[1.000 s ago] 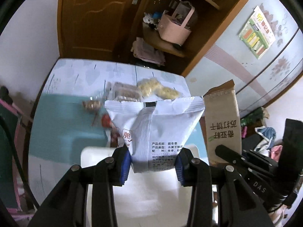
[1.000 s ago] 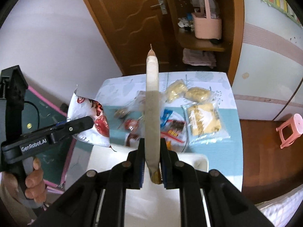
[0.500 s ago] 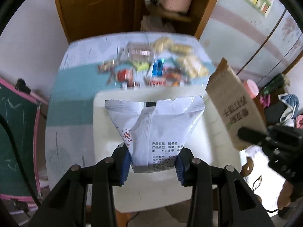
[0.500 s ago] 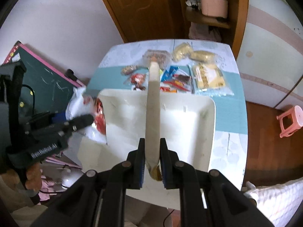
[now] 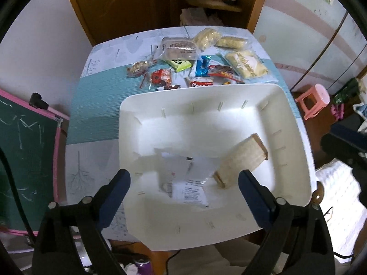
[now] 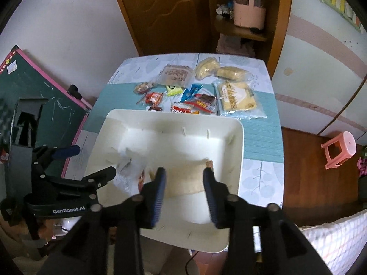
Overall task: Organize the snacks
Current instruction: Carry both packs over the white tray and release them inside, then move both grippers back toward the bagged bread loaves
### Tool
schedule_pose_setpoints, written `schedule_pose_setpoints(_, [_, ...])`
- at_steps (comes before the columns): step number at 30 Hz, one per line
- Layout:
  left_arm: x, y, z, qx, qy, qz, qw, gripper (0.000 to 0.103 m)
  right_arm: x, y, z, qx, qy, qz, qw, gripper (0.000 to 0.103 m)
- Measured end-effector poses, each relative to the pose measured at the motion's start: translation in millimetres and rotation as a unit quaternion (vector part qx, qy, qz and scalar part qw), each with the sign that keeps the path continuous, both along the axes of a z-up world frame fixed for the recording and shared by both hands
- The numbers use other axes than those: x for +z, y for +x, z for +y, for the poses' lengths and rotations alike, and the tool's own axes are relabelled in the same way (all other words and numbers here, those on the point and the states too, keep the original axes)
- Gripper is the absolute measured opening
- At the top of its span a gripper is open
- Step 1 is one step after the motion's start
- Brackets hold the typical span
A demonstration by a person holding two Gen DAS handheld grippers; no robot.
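Note:
A white bin [image 5: 296, 137] sits on the near end of the table. Inside it, blurred, are a white snack packet [image 5: 185, 178] and a brown biscuit packet [image 5: 240, 160], both free of the pads. My left gripper [image 5: 183, 178] hovers over the white packet with its jaws opening wide. My right gripper [image 6: 184, 174] is above the brown biscuit packet [image 6: 183, 181]; its jaws are opening and the pads do not touch it. In the right wrist view the left gripper [image 6: 89, 162] shows beside the white packet [image 6: 130, 174]. The right gripper [image 5: 339, 139] shows at the right edge of the left wrist view.
Several loose snack packets [image 5: 204, 71] lie on the table beyond the bin, with yellow bread packs [image 5: 245, 65] at the far right. A green chalkboard [image 5: 25, 155] leans left of the table. A pink stool [image 6: 339, 151] stands on the floor at the right.
Both grippers moved over the bin and tilted down. The left one let go of the white packet and the right one let go of the brown packet; both packets dropped into the bin.

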State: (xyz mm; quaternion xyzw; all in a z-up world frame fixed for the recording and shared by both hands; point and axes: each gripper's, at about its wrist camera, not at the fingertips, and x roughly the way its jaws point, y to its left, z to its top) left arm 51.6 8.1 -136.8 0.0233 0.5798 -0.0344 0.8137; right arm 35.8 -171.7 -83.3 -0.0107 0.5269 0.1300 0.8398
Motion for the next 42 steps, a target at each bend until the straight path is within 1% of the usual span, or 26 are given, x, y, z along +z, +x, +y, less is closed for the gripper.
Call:
schedule_pose_setpoints(8, [10.7, 1.1, 5.3, 0.018, -0.011, -0.008, 0.9997, 0.095, 14.3, -4.9, -1.9, -0.007, -0.004, -0.022, 1.000, 0.040])
schedule_pose_setpoints(13, [18.0, -1.6, 4.3, 0.015, -0.016, -0.017, 0.9996, 0.095, 19.8, -9.3, -2.5, -0.010, -0.008, -0.028, 1.000, 0.040])
schedule_pose_setpoints(23, [28.1, -5.0, -1.8, 0.004, -0.020, -0.029, 0.9994, 0.095, 23.8, -14.5, -5.0, -0.013, -0.008, -0.030, 0.999, 0.040])
schedule_pose_setpoints(30, [33.8, -1.8, -3.2, -0.001, -0.015, -0.042, 0.9990, 0.095, 23.3, -15.2, -8.9, -0.022, -0.001, -0.021, 1.000, 0.040])
schedule_pose_setpoints(35, [40.1, 5.3, -2.9, -0.010, -0.011, -0.055, 0.9984, 0.095, 21.8, -11.3, -12.9, -0.036, 0.011, -0.015, 0.999, 0.040])
schedule_pose_setpoints(40, [49.2, 18.7, -8.2, -0.037, 0.001, -0.069, 0.9969, 0.095, 16.4, -1.3, -17.3, -0.053, 0.023, -0.002, 0.998, 0.040])
schedule_pose_setpoints(42, [54.6, 28.7, -9.6, -0.049, -0.004, -0.069, 0.9964, 0.095, 15.4, 5.3, -20.1, -0.063, 0.024, 0.002, 0.998, 0.042])
